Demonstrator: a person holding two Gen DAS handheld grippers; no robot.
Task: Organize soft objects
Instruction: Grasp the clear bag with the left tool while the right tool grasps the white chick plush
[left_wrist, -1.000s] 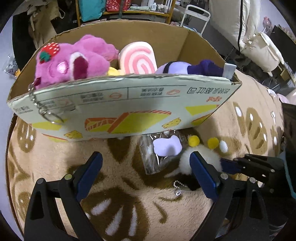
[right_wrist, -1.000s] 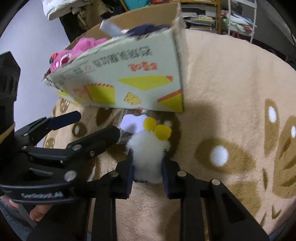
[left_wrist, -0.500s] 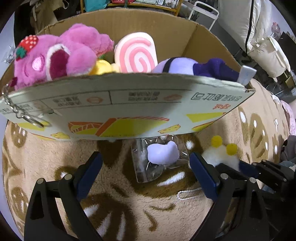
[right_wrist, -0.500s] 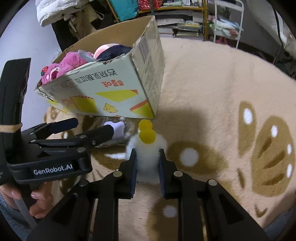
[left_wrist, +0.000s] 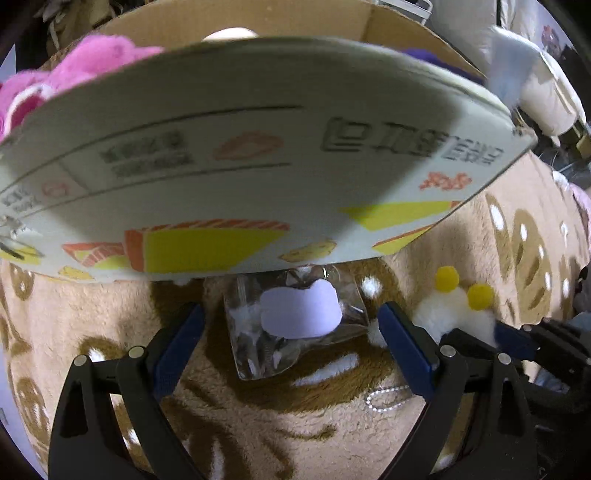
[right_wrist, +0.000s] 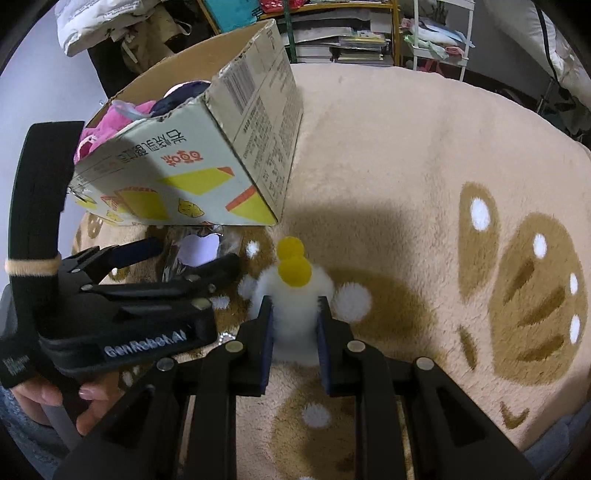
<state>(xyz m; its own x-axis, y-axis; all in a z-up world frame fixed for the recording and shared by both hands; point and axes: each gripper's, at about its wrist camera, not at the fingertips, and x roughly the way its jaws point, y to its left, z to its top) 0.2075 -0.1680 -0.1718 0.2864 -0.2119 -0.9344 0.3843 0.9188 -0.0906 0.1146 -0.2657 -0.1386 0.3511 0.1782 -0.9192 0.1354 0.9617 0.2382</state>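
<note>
My right gripper (right_wrist: 294, 314) is shut on a white fluffy plush (right_wrist: 295, 314) with two yellow pompoms, just above the rug; it also shows in the left wrist view (left_wrist: 454, 314). My left gripper (left_wrist: 291, 325) is open, its fingers either side of a clear plastic bag with a lilac plush (left_wrist: 299, 314) lying on the rug against the cardboard box (left_wrist: 258, 184). The bag also shows in the right wrist view (right_wrist: 199, 247). The box (right_wrist: 207, 162) holds a pink plush (left_wrist: 55, 85) and a purple plush (right_wrist: 181, 96).
A beige rug with brown patterns (right_wrist: 443, 184) covers the floor. A ball chain (left_wrist: 388, 397) lies on it near my left gripper's right finger. Shelves with books (right_wrist: 351, 40) and white bags (left_wrist: 546, 92) stand beyond the rug.
My left gripper has moved forward and down, closing in on the bagged lilac plush under the box's front wall. My right gripper has lifted and drawn the white plush back from the box.
</note>
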